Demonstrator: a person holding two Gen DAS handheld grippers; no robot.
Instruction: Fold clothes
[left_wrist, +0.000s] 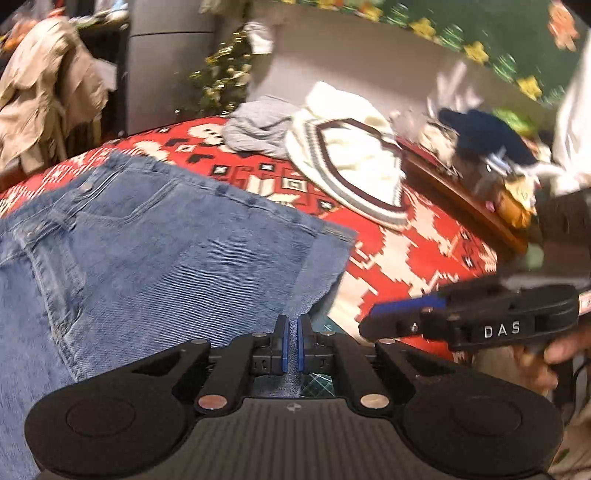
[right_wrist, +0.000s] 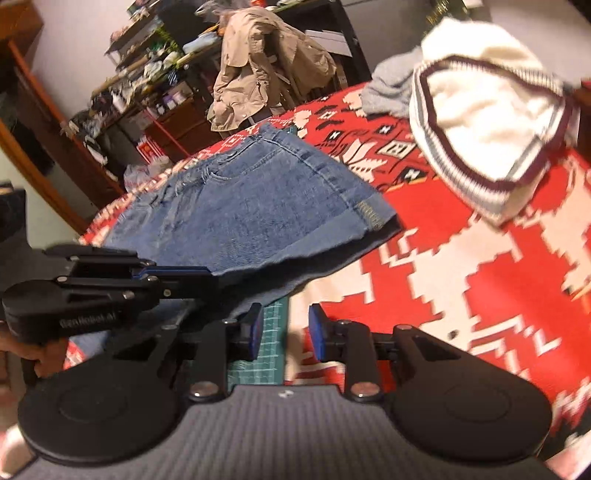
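Observation:
Blue denim shorts (left_wrist: 147, 243) lie on the red patterned cloth (left_wrist: 417, 254), also in the right wrist view (right_wrist: 255, 199). My left gripper (left_wrist: 292, 341) is shut on the near hem of the shorts, denim pinched between its blue pads (left_wrist: 284, 343). It shows from the side in the right wrist view (right_wrist: 173, 275), lifting that hem. My right gripper (right_wrist: 286, 332) is open and empty, just right of the shorts' hem, over a green cutting mat (right_wrist: 273, 347). It shows in the left wrist view (left_wrist: 399, 314) to the right of the left gripper.
A white sweater with dark striped trim (left_wrist: 354, 166) (right_wrist: 484, 129) and a grey garment (left_wrist: 258, 125) lie further back on the cloth. A beige jacket (right_wrist: 258, 62) hangs on a chair beyond the table. Clutter (left_wrist: 480, 147) sits on a wooden edge at right.

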